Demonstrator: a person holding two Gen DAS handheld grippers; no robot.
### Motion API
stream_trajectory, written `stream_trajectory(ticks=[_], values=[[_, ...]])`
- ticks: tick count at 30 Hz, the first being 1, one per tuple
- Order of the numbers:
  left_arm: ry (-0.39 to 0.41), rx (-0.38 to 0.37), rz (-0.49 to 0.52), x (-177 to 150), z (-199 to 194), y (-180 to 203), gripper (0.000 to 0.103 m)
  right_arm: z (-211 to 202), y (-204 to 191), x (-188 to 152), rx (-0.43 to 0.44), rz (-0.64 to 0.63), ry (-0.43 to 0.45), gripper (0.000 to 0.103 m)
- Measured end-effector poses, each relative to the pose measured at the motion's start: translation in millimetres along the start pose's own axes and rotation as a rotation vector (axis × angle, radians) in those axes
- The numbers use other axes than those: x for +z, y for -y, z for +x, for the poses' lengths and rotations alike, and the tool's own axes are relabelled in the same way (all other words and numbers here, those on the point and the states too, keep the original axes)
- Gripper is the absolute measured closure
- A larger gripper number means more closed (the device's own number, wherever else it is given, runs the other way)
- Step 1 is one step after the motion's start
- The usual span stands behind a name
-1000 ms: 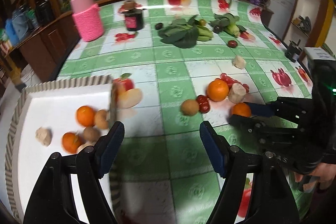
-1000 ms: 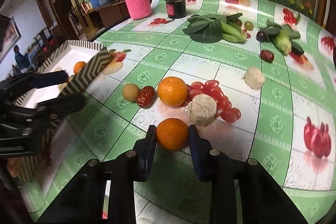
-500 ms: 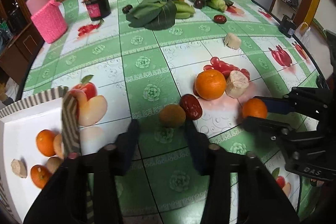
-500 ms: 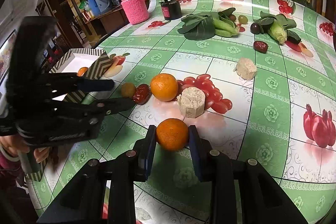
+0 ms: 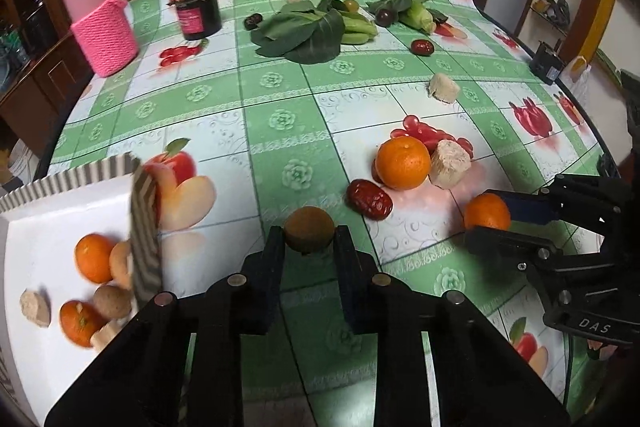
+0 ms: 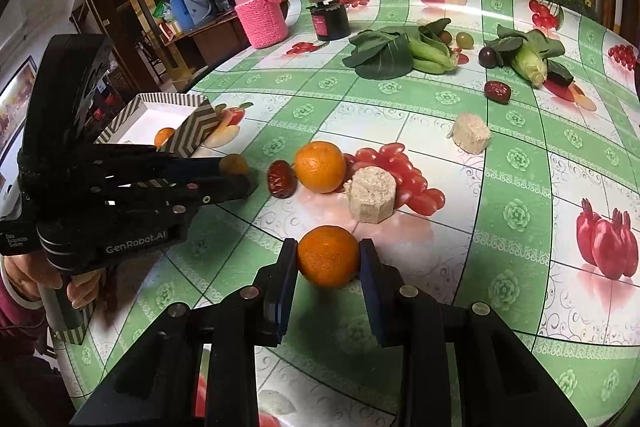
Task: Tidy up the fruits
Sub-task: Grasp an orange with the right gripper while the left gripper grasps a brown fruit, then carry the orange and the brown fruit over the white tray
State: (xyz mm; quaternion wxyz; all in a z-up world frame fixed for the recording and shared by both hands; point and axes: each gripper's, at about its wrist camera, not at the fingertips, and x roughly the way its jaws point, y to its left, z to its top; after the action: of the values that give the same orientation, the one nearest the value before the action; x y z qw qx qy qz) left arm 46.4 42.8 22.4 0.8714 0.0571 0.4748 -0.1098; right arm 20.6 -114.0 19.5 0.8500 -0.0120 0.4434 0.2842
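On my table [image 5: 280,99], the white tray [image 5: 44,227] at left holds several fruits. My right gripper [image 6: 328,259] clamps a small orange [image 6: 328,255] resting on the cloth. My left gripper [image 5: 309,239] has just closed onto the brown kiwi [image 5: 309,235], beside a red date [image 5: 368,199]

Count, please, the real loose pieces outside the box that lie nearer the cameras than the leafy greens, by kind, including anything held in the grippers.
Oranges: 2
Red dates: 2
Beige chunks: 2
Brown round fruit: 1
Total: 7
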Motion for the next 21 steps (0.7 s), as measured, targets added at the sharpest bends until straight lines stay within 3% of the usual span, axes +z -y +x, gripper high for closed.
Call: stream_trajectory(ticks=[21], values=[[0.085, 0.118, -0.085, -43, -60, -32, 0.081, -16, -69, 6, 0.033, -0.098, 0.030, 0.072]])
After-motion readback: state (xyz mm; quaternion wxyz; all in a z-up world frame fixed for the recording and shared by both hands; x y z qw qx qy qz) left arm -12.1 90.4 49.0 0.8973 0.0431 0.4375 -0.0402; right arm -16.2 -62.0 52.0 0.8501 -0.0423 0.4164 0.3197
